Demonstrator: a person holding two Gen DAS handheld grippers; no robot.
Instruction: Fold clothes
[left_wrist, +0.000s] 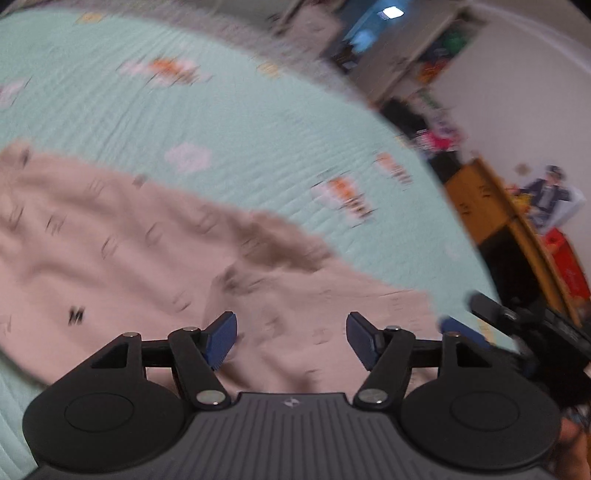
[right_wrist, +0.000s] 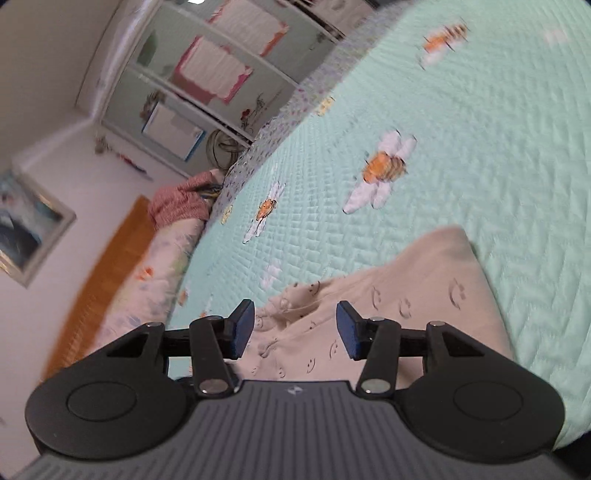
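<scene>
Looking along the left gripper (left_wrist: 291, 339) in the left wrist view, we see its blue pads spread wide with nothing between them, poised over a beige garment (left_wrist: 129, 258) printed with small dark marks. The cloth lies rumpled on a mint quilted bedspread (left_wrist: 221, 122), with a raised ridge of fabric running across it just ahead of the fingers; the picture is smeared, so we cannot tell whether that ridge is a fold or only a wrinkle. At the right edge the other tool shows as a dark shape near the garment's far end. In the right wrist view, the right gripper (right_wrist: 295, 328) likewise stands wide apart and holds nothing, with the garment directly under and ahead of it. Here the print reads as little smiley faces, a seam or hem line runs between the fingers, and one squared corner of the cloth (right_wrist: 458, 236) reaches out onto the bedspread. We judge that the scene fits either a garment being laid out or one partway folded. To do the work well, we would take an edge on each side at matching points, pinch only the layers meant to move, and keep the cloth taut between the two tools so no creases get trapped.
</scene>
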